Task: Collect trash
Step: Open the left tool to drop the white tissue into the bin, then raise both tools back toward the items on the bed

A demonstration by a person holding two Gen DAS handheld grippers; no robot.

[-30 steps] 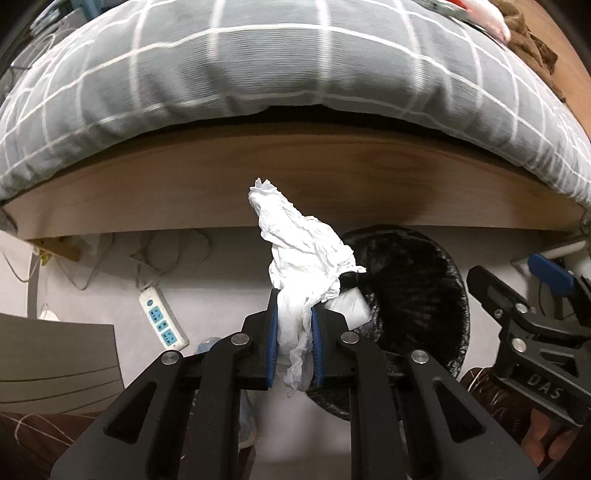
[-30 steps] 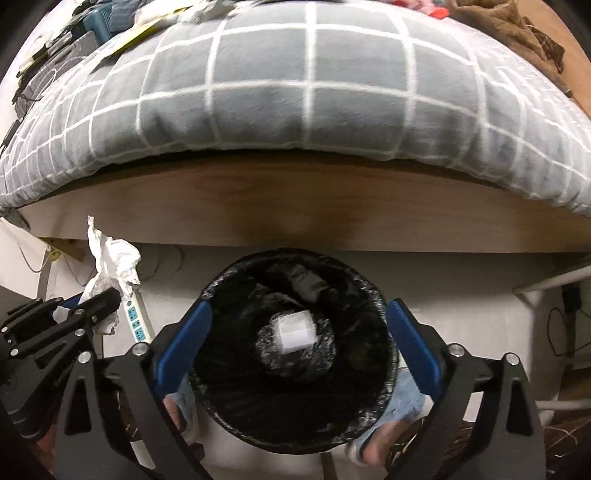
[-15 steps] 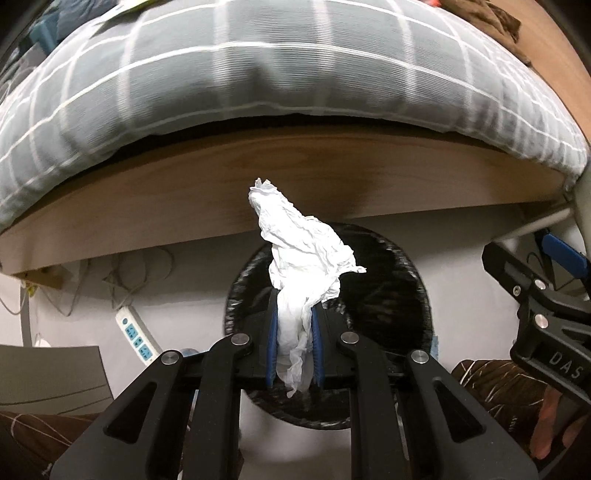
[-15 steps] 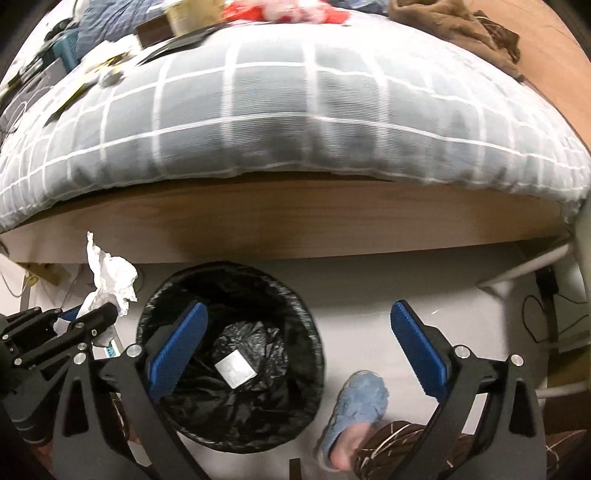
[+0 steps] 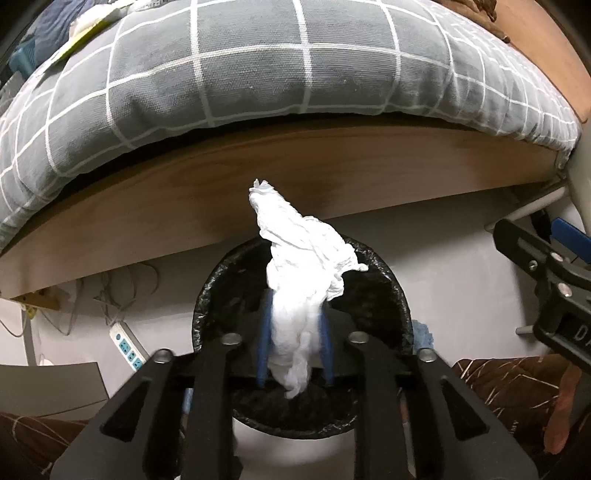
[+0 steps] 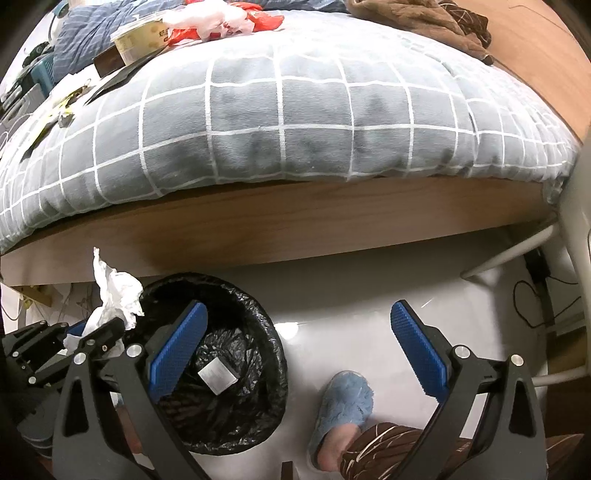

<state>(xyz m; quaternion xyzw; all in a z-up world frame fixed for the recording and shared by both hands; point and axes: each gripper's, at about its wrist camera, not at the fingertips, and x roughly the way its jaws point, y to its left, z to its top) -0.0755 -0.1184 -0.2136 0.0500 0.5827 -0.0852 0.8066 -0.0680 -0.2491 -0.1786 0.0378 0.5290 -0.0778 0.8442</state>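
Observation:
A crumpled white tissue [image 5: 299, 258] stands between the blue pads of my left gripper [image 5: 295, 306], directly above the black-lined trash bin [image 5: 207, 295]. The jaws are opening; the tissue still fills the gap and touches both pads. The right wrist view shows that gripper [image 6: 99, 328] and the tissue [image 6: 110, 291] over the bin's [image 6: 273, 350] left rim. A flat white packet [image 6: 218, 374] lies in the bin. My right gripper [image 6: 298, 310] is wide open with nothing in it, over bare floor right of the bin; it shows at the right edge of the left wrist view [image 5: 546, 266].
A bed with a grey checked quilt [image 6: 295, 110] and a wooden side board [image 6: 295, 225] runs behind the bin. A food tub [image 6: 140, 37] and a red-white bag [image 6: 221, 18] lie on it. A foot in a blue slipper [image 6: 343, 402], a power strip [image 5: 127, 347] and a white metal leg [image 6: 509, 254] are on the floor.
Both grippers moved right, bringing the tissue from left of the bin to above it. The left jaws have parted slightly. The right gripper left the bin for the floor beside it.

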